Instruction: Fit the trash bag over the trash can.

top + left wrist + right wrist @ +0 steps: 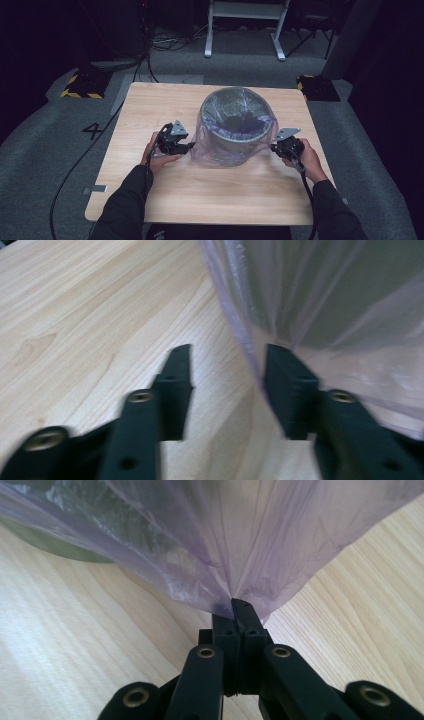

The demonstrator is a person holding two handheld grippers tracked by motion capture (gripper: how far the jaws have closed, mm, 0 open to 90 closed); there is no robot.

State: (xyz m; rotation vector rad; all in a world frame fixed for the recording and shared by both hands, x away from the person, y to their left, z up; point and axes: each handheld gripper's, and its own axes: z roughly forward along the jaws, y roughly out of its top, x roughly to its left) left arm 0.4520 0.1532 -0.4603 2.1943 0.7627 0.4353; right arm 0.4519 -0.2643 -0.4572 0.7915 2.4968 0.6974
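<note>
1. The purple bag [210, 150] is draped over the grey bin [235, 131], which stands mid-table [200, 200].
2. Your right gripper [239, 606] is pinched on the bag film beside the bin.
3. Your left gripper [227, 377] stands apart beside the bin, one pad against the film.
4. Left of the table, the grey carpet [45, 150] bears a "4" [93, 131].

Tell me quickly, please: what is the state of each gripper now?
Left gripper: open, jaws apart beside the purple bag, pinching nothing.
Right gripper: closed, pinching the bag's edge.

One bin [235, 135], one bag [210, 150], two claws.
</note>
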